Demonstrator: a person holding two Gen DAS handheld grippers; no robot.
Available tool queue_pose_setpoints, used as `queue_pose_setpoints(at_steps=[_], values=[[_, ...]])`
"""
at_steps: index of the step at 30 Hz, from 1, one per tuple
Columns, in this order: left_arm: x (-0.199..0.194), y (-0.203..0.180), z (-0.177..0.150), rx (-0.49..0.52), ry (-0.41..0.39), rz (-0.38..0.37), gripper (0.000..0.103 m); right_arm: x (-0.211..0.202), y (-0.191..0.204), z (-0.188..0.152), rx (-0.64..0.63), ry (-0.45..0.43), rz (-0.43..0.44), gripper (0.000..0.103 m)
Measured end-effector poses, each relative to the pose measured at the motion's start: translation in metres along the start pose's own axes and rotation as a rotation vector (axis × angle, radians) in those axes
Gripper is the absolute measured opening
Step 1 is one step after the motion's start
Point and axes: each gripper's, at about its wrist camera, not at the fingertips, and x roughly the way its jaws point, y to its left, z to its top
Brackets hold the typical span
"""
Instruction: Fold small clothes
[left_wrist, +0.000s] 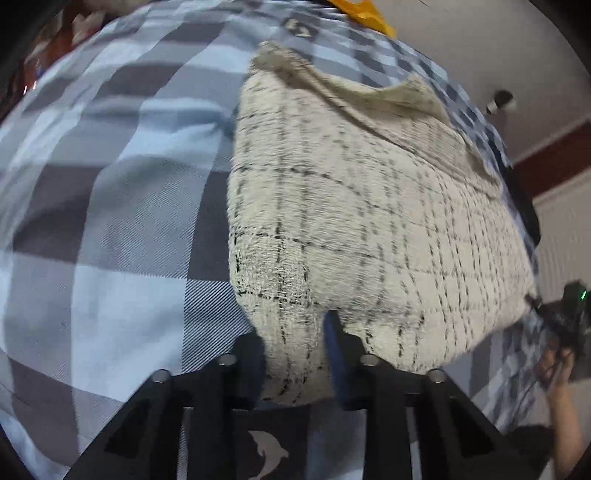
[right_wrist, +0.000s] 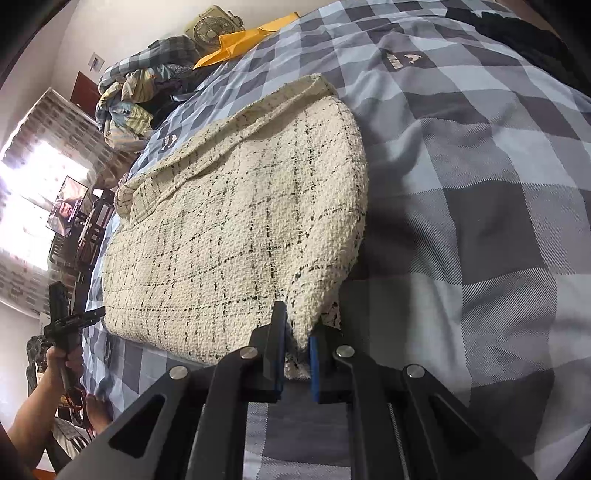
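Tweed garment (right_wrist: 236, 221), cream with dark check lines, is lying spread on the checked bedcover (right_wrist: 480, 184), its far edge already turned over into a flap. Both claws are working the near hem: the left claw (left_wrist: 295, 354) is gripping a bunched corner of the cloth between narrow jaws, and the right claw (right_wrist: 297, 354) is pinching the opposite corner, nearly closed. This is looking like the start of a fold, with both corners taken. Next, both hands are probably needing to lift together and carry the hem toward the far edge, keeping the cloth taut so the thick weave is not sagging or slipping out.
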Motion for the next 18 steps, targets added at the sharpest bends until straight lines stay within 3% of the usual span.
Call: queue_pose_setpoints(at_steps=[2, 4, 13, 18], values=[[-0.007, -0.004, -0.002, 0.029, -0.003, 0.029, 0.015, -0.003, 0.0, 0.0, 0.011, -0.007, 0.01, 0.007], [-0.013, -0.005, 0.0, -0.009, 0.0, 0.018, 0.012, -0.005, 0.0, -0.001, 0.014, -0.014, 0.013, 0.007], [-0.059, -0.007, -0.023, -0.01, 0.029, 0.018, 0.01, -0.032, 0.026, -0.006, -0.066, 0.016, 0.05, 0.006], [-0.083, 0.001, -0.033, -0.027, -0.012, 0.024, 0.003, -0.055, 0.022, -0.017, -0.042, -0.015, 0.092, 0.006]])
